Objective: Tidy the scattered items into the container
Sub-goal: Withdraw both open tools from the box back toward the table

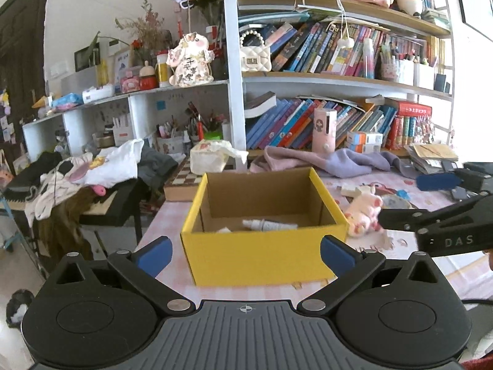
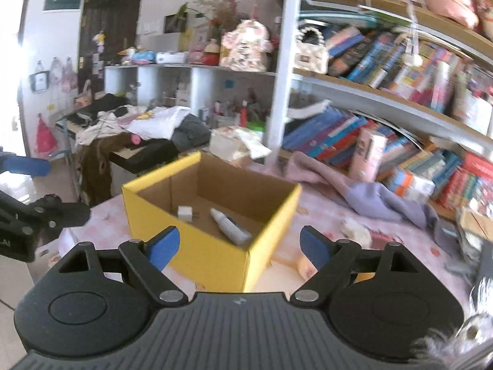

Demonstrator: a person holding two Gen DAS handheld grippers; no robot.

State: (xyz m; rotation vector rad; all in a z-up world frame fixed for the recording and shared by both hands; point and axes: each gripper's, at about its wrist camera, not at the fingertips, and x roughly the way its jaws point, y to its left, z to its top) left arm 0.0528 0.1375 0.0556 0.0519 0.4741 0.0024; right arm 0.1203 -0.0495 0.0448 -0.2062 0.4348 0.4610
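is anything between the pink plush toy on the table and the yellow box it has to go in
Nothing visible: the pink plush toy lies on bare tablecloth just beside the yellow box, whose top is open.

Yellow box [image 1: 258, 249]: near wall hides most of the floor in the left wrist view, so only the top of a white bottle [image 1: 269, 225] and a scrap of a white thing show. Right wrist view smeared toward the right; books [image 2: 397, 157] unreadable, small pink-white item [image 2: 357, 231] on the table not identifiable. Right gripper [image 1: 431, 203] cut off by the frame edge.
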